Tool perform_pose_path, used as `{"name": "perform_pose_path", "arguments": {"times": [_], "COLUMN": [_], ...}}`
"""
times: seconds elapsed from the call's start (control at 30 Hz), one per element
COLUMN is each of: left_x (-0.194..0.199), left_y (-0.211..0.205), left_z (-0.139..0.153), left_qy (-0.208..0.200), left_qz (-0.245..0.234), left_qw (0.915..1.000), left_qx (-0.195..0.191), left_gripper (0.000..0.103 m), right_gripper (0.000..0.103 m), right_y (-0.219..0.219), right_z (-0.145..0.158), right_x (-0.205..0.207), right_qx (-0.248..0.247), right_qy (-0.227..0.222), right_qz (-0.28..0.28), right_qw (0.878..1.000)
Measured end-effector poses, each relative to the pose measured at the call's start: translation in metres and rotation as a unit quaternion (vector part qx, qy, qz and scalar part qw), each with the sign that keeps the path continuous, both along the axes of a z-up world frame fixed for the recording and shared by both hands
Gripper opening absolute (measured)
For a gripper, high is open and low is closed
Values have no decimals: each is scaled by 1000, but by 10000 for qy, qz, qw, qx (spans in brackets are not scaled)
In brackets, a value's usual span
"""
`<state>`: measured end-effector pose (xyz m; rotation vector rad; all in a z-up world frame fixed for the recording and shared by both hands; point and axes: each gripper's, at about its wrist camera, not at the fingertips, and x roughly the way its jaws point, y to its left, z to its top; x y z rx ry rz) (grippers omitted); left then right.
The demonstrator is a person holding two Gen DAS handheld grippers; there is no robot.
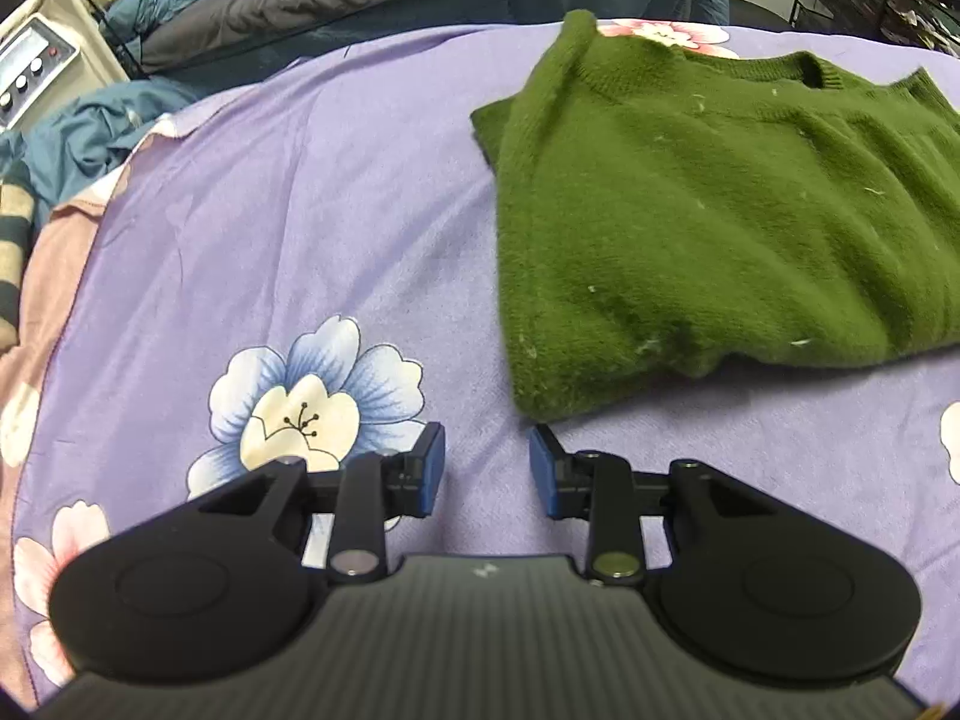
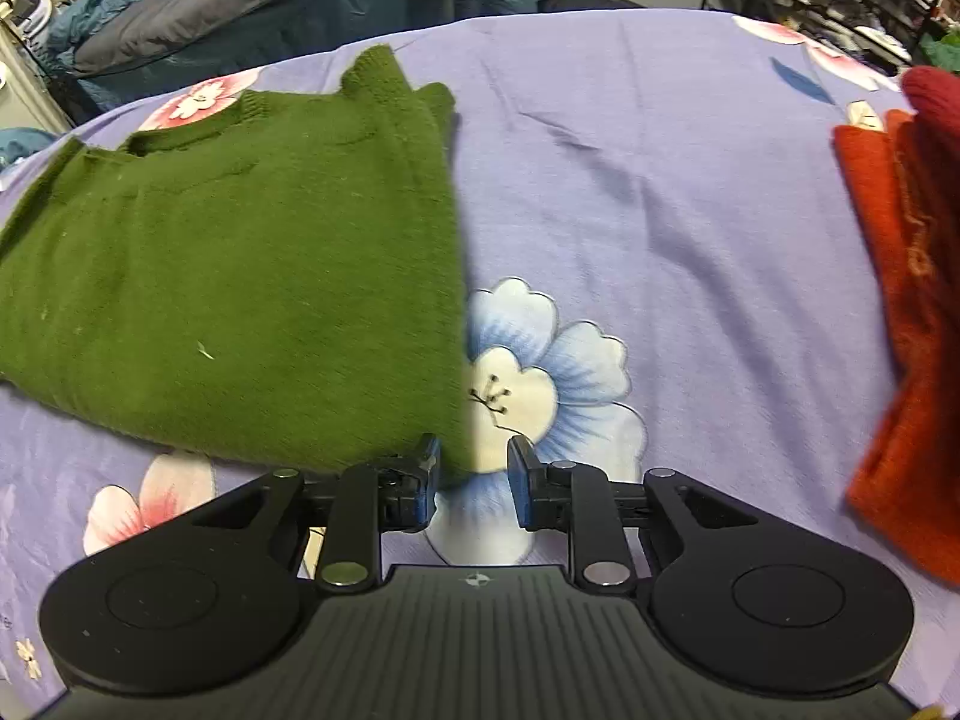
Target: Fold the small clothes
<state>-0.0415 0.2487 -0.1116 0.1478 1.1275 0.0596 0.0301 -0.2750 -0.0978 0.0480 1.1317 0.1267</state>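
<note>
A folded green sweater (image 1: pixel 720 210) lies flat on the purple floral bedsheet (image 1: pixel 300 210), neckline at the far side. The left gripper (image 1: pixel 487 468) hangs narrowly parted and empty just off its near left corner; the right gripper (image 2: pixel 473 483), parted, straddles the near right corner without pinching. A red garment (image 2: pixel 900 300) lies far right

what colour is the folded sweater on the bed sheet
Dark olive green, plain knit with a ribbed collar. The sweater shows best in the left wrist view.
</note>
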Motion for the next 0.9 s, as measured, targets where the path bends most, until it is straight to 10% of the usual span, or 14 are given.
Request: {"name": "perform_pose_path", "arguments": {"times": [0.57,0.77,0.9], "left_x": [-3,-6,-10], "left_y": [-122,-210,-280], "left_z": [54,48,38], "left_qy": [-657,-918,-1106], "left_qz": [-1152,-2082,-3033], "left_qw": [9912,9737,9455], "left_qx": [-42,91,426], "left_gripper": [81,96,100], "right_gripper": [54,79,99], "right_y": [-30,-33,-37], "right_z": [46,67,70], "right_x": [-26,-20,-5], "right_qx": [480,828,1199], "right_qy": [-547,-784,-735], "right_qz": [-209,141,387], "right_qw": [9971,9934,9893]}}
